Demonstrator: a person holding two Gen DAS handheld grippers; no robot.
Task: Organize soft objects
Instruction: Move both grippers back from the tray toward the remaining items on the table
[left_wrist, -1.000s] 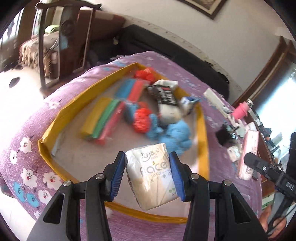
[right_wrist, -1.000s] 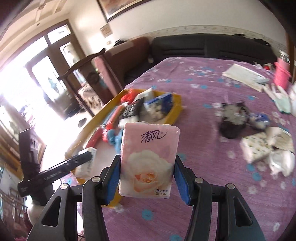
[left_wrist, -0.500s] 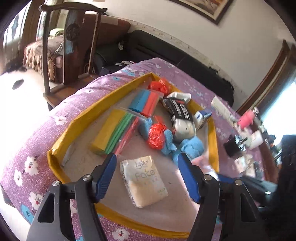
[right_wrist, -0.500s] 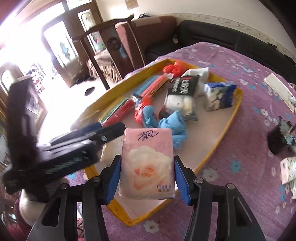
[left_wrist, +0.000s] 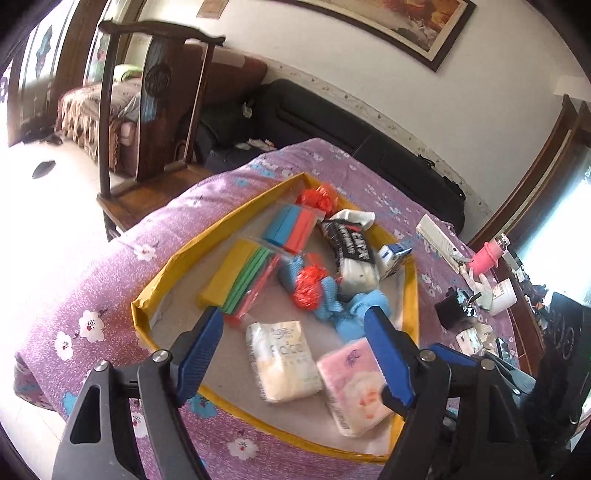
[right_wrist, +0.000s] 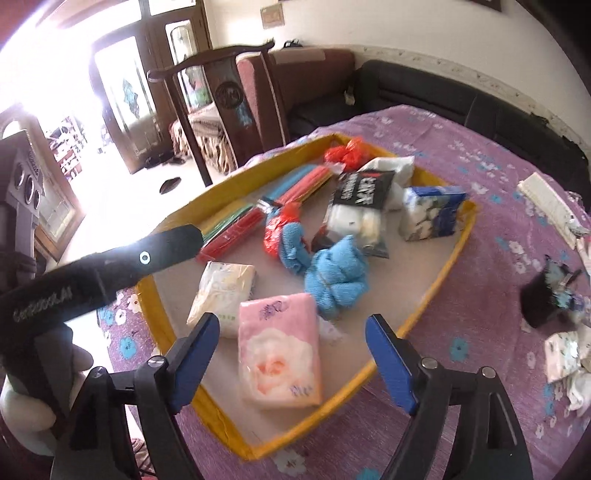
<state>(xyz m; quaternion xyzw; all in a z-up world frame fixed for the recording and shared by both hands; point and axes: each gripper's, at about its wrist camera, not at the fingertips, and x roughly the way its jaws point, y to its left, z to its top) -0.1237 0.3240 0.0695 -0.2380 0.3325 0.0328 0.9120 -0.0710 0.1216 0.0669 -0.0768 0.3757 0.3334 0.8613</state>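
Inside the yellow-walled tray (right_wrist: 448, 260), at its near edge, two tissue packs lie flat and side by side: a pink rose-print tissue pack (right_wrist: 279, 356) and a cream tissue pack (right_wrist: 224, 295). Neither pack is gripped. The right gripper (right_wrist: 291, 354) hovers just above the pink pack with its blue fingers spread wide, one on each side of the pack and clear of it. The left gripper (left_wrist: 295, 354) is likewise spread wide, holds nothing, and frames the cream tissue pack (left_wrist: 282, 360) from above, with the pink rose-print tissue pack (left_wrist: 352, 384) beside it near the tray's near right corner.

Both packs rest on bare tray floor, apart from the goods stored farther back: blue towels (right_wrist: 338, 282), red plastic bags (left_wrist: 308, 286), a bagged pack of coloured sheets (left_wrist: 242, 282), a black-labelled packet (right_wrist: 360, 206) and a blue tissue box (right_wrist: 430, 212) at the far right wall. Placement along the near edge keeps like items grouped.

Outside the tray, on the purple floral tablecloth (right_wrist: 480, 155), further small packs (right_wrist: 563, 354) lie near the right edge, well apart from the tray. In judgement, these are the next items to collect, so the task is not complete.
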